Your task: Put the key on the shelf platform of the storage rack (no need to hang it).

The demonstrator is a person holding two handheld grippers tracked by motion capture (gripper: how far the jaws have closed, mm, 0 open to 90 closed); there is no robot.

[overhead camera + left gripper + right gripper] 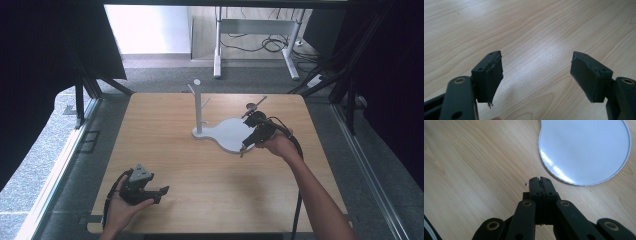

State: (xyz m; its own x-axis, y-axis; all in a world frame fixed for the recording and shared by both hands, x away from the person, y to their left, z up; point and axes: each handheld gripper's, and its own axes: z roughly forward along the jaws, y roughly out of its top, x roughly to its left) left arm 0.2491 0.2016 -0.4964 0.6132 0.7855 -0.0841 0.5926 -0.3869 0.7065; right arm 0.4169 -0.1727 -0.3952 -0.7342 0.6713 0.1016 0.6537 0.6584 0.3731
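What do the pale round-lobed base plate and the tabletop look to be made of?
Pale round-lobed base plate: smooth, semi-gloss, probably painted metal or plastic; window glare streaks near its rim. Light wooden tabletop: wood or wood-look laminate; printed-looking grain, soft sheen.

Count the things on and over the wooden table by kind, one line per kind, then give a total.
Grippers: 2, the left gripper and the right gripper
White stand with pegged post: 1
Thin rod, pinched in the right gripper: 1
Total: 4
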